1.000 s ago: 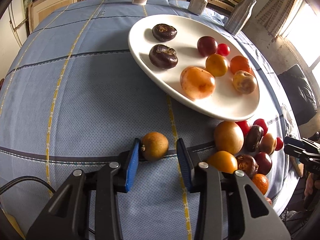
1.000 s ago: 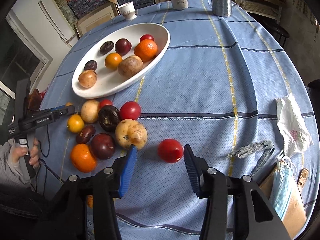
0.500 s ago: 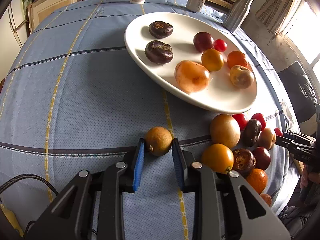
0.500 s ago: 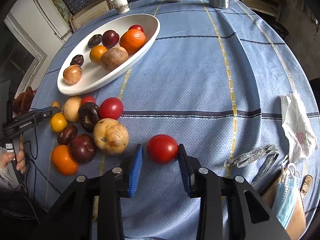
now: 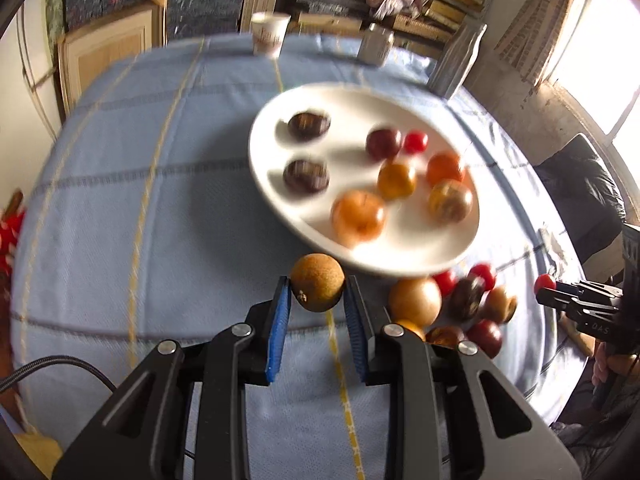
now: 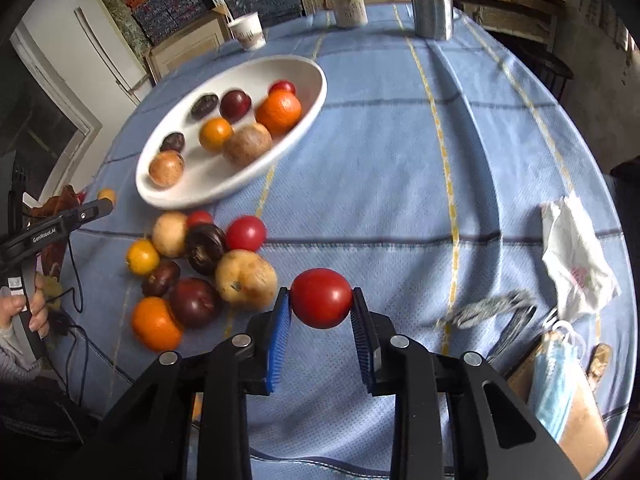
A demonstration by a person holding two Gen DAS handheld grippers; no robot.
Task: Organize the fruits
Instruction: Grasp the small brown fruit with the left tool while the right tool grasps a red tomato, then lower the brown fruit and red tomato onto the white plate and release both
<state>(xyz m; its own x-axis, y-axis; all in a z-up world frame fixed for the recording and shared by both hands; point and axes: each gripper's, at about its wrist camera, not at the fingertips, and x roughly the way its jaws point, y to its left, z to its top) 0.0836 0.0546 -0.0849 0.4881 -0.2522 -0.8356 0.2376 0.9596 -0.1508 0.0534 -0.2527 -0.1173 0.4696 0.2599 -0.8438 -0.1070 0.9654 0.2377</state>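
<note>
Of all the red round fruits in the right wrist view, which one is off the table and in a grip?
The large red fruit pinched between the right gripper pads; the other red ones lie in the loose pile or on the white plate.

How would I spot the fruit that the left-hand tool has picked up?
Find the big white oval plate on the blue tablecloth. Just off its near rim, the left gripper pinches a round brown fruit between blue pads. Unlike the glossy red, orange and dark fruits heaped beside it, its skin is dull, rough and tan.
</note>
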